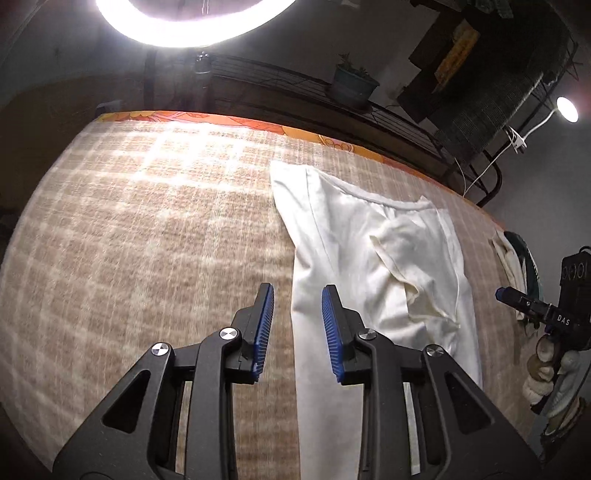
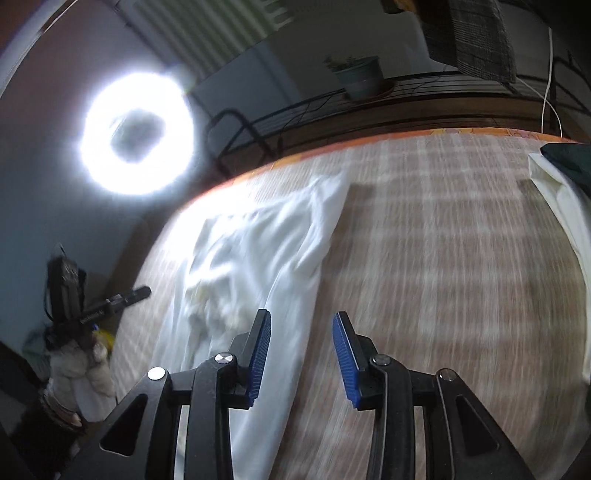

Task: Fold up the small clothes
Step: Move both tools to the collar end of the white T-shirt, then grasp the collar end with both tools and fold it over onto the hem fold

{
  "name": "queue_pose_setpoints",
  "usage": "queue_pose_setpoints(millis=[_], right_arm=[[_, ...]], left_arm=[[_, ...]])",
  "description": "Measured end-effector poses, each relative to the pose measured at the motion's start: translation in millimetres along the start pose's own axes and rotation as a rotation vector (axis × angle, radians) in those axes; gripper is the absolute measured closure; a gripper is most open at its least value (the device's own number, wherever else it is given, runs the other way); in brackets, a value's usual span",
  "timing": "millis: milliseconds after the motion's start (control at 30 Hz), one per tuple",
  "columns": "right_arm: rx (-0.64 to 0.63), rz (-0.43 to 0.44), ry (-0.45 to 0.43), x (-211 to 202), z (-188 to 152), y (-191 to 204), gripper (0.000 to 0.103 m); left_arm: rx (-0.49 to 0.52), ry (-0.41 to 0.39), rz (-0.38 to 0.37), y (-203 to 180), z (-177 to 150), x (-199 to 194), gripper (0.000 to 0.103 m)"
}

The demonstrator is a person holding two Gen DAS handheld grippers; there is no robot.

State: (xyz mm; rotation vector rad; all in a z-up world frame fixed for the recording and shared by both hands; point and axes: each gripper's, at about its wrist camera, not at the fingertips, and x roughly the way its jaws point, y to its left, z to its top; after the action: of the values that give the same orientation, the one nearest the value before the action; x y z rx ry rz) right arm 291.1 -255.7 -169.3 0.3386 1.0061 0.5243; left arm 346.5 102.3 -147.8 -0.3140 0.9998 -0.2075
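garment (image 1: 354, 258), white and soft, lying on checked beige cloth (image 1: 147, 240) toward its right half, partly smoothed, one sleeve or flap crumpled across the middle. thin knit by the look of it, seams raised, long left edge fairly straight, lower part running down under the left gripper (image 1: 297, 328). left gripper hovering above that near-left edge, jaws spread, nothing between blue ribbed pads (image 1: 332, 332). right gripper (image 2: 301, 354) also spread and empty, over the garment's right edge and bare cloth; right view blurred, so detail of creases there unclear. judged step: between grasps, garment laid out but first fold not yet made. next move likely calls for lowering both grippers onto an edge or corners, pinching only one layer, and flattening the bunched flap before folding over. limp fabric likely to sag and drag. second pale piece with dark item (image 1: 513, 258) at far right, apart. ring lamp (image 1: 192, 22) glaring overhead.
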Motion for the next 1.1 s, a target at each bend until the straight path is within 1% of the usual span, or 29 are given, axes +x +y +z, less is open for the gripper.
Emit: queue_pose_setpoints(millis=[33, 100, 167, 300, 400, 433, 500, 533, 567, 600, 633, 700, 733, 800, 833, 867, 900, 933, 967, 1033, 1100], right_arm=[[0.018, 0.020, -0.005, 5.2, 8.1, -6.7, 0.066], [0.037, 0.045, -0.010, 14.5, 19.3, -15.3, 0.066], [0.046, 0.050, -0.009, 27.2, 32.8, -22.7, 0.066], [0.070, 0.075, -0.004, 52.9, 58.1, -39.3, 0.066], [0.092, 0.096, 0.003, 73.4, 72.9, -48.8, 0.066], [0.092, 0.101, 0.007, 79.8, 76.7, -50.5, 0.066], [0.083, 0.119, 0.003, 89.7, 84.1, -50.8, 0.071], [0.077, 0.136, 0.007, 93.9, 86.9, -50.7, 0.080], [0.069, 0.150, 0.017, 98.0, 88.8, -50.1, 0.092], [0.054, 0.150, 0.027, 101.0, 91.2, -47.9, 0.099], [0.022, 0.124, 0.036, 103.5, 94.6, -43.1, 0.103], [-0.068, 0.034, 0.045, 104.8, 102.9, -30.2, 0.103], [-0.109, 0.004, 0.045, 104.7, 106.8, -24.4, 0.103], [-0.135, -0.030, 0.044, 104.6, 111.2, -19.6, 0.103], [-0.138, -0.027, 0.044, 104.1, 112.3, -19.4, 0.102], [-0.133, -0.024, 0.042, 103.4, 113.3, -20.9, 0.097], [-0.124, -0.028, 0.036, 100.5, 112.9, -23.8, 0.090], [-0.110, -0.023, 0.023, 96.8, 112.6, -27.0, 0.069], [-0.082, 0.001, 0.006, 92.7, 111.5, -32.5, 0.063], [-0.033, 0.068, 0.004, 91.6, 109.6, -42.1, 0.063], [-0.004, 0.090, 0.013, 95.0, 106.7, -48.5, 0.063]], left_arm=[[-0.012, 0.010, -0.017, 5.4, 9.7, 10.2, 0.071], [-0.033, 0.012, -0.031, 14.2, 27.0, 26.9, 0.067], [-0.052, 0.014, -0.042, 20.0, 43.0, 40.6, 0.067], [-0.092, 0.014, -0.097, 31.8, 71.1, 64.9, 0.067], [-0.068, 0.009, -0.114, 32.9, 83.8, 76.8, 0.067], [-0.060, 0.007, -0.118, 31.6, 81.8, 77.6, 0.067], [-0.044, 0.007, -0.119, 30.4, 84.7, 83.5, 0.067], [-0.037, 0.007, -0.119, 29.7, 83.8, 85.4, 0.068], [-0.030, 0.007, -0.120, 28.6, 84.2, 87.7, 0.070], [-0.021, 0.002, -0.116, 26.0, 83.4, 88.6, 0.076], [-0.008, -0.002, -0.109, 24.1, 84.1, 89.6, 0.082], [-0.006, -0.008, -0.104, 24.0, 84.6, 90.2, 0.083], [-0.007, -0.012, -0.105, 23.9, 84.6, 90.1, 0.083], [0.001, -0.017, -0.109, 23.4, 84.0, 88.9, 0.083], [0.001, -0.019, -0.111, 21.4, 85.7, 89.7, 0.082], [-0.001, -0.017, -0.113, 21.2, 85.9, 89.9, 0.081], [-0.007, -0.012, -0.115, 20.6, 86.6, 91.4, 0.076], [-0.016, -0.012, -0.117, 21.4, 87.6, 92.6, 0.071], [-0.020, -0.014, -0.122, 21.9, 88.6, 93.3, 0.070], [-0.018, -0.015, -0.117, 19.6, 91.0, 96.0, 0.070], [0.000, -0.016, -0.114, 13.2, 92.5, 98.6, 0.070]])
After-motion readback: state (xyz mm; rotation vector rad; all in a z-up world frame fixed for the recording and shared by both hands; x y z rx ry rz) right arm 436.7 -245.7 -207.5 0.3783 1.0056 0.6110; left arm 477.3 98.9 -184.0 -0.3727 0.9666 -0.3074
